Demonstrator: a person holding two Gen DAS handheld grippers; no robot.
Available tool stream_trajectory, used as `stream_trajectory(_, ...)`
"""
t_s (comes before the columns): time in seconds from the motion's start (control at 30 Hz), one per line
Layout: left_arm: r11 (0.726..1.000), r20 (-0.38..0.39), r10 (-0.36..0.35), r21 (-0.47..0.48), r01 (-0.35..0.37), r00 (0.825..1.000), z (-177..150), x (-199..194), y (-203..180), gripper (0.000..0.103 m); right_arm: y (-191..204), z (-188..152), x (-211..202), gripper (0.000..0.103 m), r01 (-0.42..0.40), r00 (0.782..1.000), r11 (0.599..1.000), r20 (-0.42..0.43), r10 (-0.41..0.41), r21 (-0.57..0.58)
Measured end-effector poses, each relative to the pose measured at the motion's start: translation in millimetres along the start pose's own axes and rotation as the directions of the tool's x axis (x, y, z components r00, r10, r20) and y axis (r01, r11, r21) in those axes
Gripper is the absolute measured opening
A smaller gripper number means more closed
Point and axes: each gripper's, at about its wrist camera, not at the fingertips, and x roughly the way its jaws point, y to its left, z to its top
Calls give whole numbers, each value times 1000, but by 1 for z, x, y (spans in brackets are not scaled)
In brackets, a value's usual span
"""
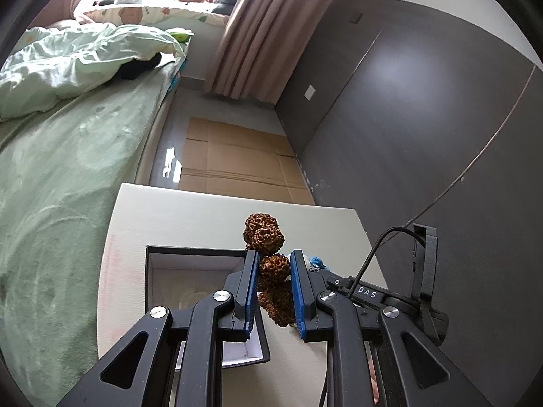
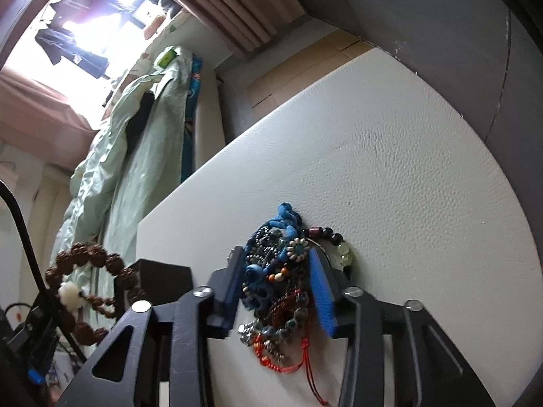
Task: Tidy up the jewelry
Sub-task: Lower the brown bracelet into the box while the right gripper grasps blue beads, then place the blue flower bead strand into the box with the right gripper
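Jewelry on a white padded table (image 2: 390, 156) beside a bed, midway through sorting: the left gripper (image 1: 273, 291) is clamped on a bracelet of knobbly brown seed beads (image 1: 268, 237), holding it in the air just beside the open dark box (image 1: 190, 254) on the table's near side. From the right wrist view the same bracelet (image 2: 85, 278) hangs as a loop with one pale bead on it. The box interior shows pale lining; what already lies inside cannot be made out. The right gripper (image 2: 276, 285) is down over a tangled heap of jewelry (image 2: 278, 291) — blue cord, metal flower beads, red string, a dark-and-green bead strand — with its blue pads either side of the pile; whether they are pressing on it cannot be told. By the look of it, one bracelet is about to be boxed and the whole tangle is yet to be separated and put away.
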Motion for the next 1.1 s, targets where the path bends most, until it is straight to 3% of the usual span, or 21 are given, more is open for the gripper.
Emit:
stream_trajectory(0.07, 1000, 1, 1, 0, -1, 1000, 1, 0, 0, 19, -2, 0, 0, 15, 9, 1000, 1000, 11, -9, 14)
stream_trajectory(0.47, 1000, 34, 24, -9, -24, 999, 1, -20, 12, 19, 22, -2, -41, 14, -118, 988, 992, 101, 121, -38)
stream_trajectory(0.8, 997, -27, 59, -44, -60, 998, -3, -10, 36, 21, 52, -12, -57, 14, -200, 971, 972, 104, 213, -121)
stream_trajectory(0.87, 995, -73, 56, -76, -61, 996, -3, -4, 44, 28, 58, -14, -59, 14, -216, 967, 967, 105, 231, -134)
stream_trajectory(0.97, 992, -73, 58, -105, -65, 996, -3, -6, 52, 57, 68, -19, -60, 14, -248, 960, 955, 92, 265, -161)
stream_trajectory(1.0, 991, -56, 69, -109, -74, 996, -2, -10, 54, 63, 70, -20, -61, 14, -254, 958, 952, 88, 272, -170)
stream_trajectory(1.1, 989, -31, 93, -109, -96, 995, -1, -17, 56, 65, 82, -26, -61, 14, -274, 953, 939, 72, 294, -208)
